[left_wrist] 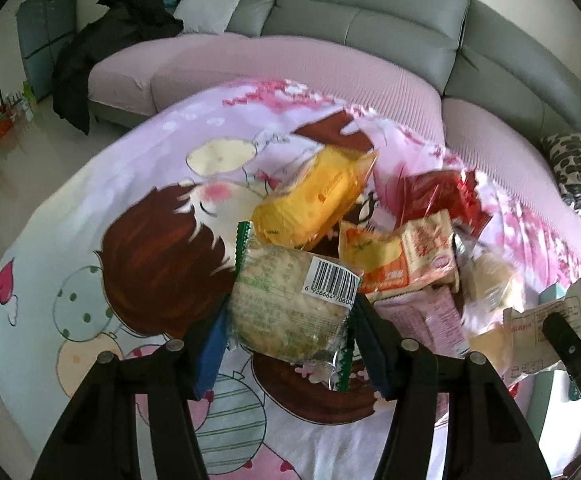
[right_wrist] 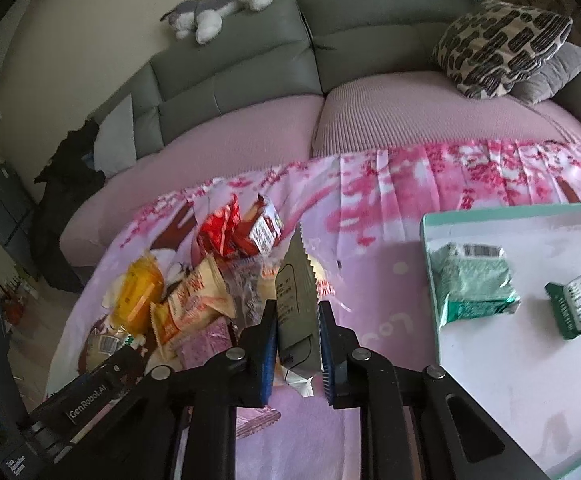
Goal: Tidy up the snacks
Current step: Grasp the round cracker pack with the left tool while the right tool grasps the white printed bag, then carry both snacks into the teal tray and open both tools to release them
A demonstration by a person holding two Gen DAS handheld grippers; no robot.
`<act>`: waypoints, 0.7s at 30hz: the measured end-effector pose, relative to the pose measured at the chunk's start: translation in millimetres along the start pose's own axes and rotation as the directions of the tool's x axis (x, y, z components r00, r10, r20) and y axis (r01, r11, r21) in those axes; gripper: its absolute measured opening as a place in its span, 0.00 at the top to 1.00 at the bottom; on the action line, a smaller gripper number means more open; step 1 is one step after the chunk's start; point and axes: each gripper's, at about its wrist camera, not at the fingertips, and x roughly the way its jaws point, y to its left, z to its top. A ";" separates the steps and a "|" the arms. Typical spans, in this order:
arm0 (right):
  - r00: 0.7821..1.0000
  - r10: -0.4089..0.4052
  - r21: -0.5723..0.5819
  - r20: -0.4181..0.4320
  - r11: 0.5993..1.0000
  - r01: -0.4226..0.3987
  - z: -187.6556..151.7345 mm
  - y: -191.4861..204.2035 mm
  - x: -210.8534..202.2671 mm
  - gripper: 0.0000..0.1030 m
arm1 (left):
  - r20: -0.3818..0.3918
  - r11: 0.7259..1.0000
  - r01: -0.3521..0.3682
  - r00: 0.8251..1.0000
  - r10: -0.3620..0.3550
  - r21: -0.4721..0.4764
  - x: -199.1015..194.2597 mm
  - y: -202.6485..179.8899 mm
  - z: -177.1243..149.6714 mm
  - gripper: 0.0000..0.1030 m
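My left gripper is shut on a clear pack with green ends holding a round pale cake, barcode up, lifted above the cartoon-print cloth. Behind it lies the snack pile: a yellow pack, a red pack, an orange-and-cream pack. My right gripper is shut on a grey-green flat packet standing on edge between the blue pads. To its right, a white tray with a mint rim holds a green pack and a smaller green pack.
A grey sofa with pink seat covers runs behind the table. A patterned cushion sits at its right end, a plush dog on the backrest, dark clothing on the left. The left gripper's body shows low left in the right wrist view.
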 end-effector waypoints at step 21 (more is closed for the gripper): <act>0.981 -0.157 0.127 0.110 0.981 0.143 22.8 -61.8 -62.1 0.81 | 0.127 0.970 0.167 0.973 -0.191 0.175 -67.5 -85.4 -4.5 0.41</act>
